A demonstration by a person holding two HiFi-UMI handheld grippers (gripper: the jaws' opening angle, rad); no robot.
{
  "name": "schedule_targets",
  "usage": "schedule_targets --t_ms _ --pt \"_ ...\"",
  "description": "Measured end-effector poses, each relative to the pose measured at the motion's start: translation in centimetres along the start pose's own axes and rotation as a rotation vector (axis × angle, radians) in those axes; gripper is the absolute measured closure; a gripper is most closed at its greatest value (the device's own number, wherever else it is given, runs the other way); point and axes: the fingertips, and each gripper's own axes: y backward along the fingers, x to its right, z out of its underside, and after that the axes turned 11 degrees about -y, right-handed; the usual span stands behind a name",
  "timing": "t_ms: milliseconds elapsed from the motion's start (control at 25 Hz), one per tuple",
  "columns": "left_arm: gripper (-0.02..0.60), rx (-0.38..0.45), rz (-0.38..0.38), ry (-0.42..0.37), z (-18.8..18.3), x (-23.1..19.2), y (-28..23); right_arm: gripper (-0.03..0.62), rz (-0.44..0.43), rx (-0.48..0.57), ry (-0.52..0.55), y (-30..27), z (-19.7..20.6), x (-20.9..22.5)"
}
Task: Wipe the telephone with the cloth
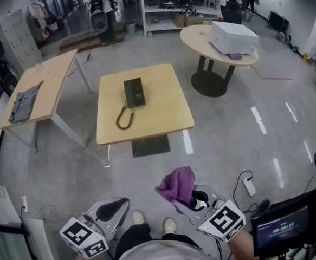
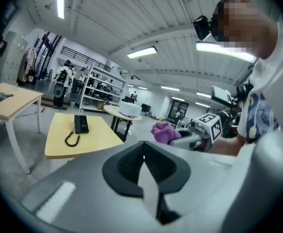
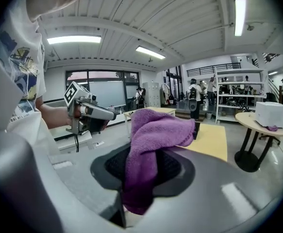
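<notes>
We see the right gripper [image 1: 197, 203] clenched on a crumpled purple terry cloth [image 1: 177, 184], and the left gripper [image 1: 112, 209] closed and empty. The black corded telephone [image 1: 134, 92] lies on the square wooden table [image 1: 163, 115], well apart.

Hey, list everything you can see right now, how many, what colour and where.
square table: one, light wood, mid-floor
telephone: one, black, on the square table, cord coiled
cloth: one, purple, in the right claw
long table: one, light wood, left
fabric: one, grey, on the long table
round table: one, light wood, far right
box: one, white, on the round table
speaker: one, black, far back
power strip: one, white, floor, right
left claw: one, grey, shut, empty
right claw: one, grey, shut on the cloth
</notes>
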Motion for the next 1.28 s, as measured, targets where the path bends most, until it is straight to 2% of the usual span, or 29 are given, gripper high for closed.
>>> schedule_targets --t_ms 160,360,560,800,1280 --pt "0.574 0.004 -0.001 -0.022 -0.3 0.8 0.7 0.484 0.028 0.025 -0.004 1.5 0.0 -0.7" --pt "0.574 0.016 0.051 -0.047 -1.1 1.9 0.6 0.484 0.056 0.036 -0.001 2.2 -0.3 -2.0" --pt "0.574 0.005 0.056 -0.03 -0.2 2.0 1.9 0.484 0.047 0.07 0.002 1.4 -0.8 -3.7" --pt "0.574 -0.003 0.072 -0.01 0.7 2.4 2.8 0.484 0.049 0.063 0.007 1.4 -0.8 -4.9" --pt "0.574 -0.022 0.079 -0.015 0.9 2.5 0.9 0.484 0.043 0.059 0.005 1.5 0.0 -3.3"
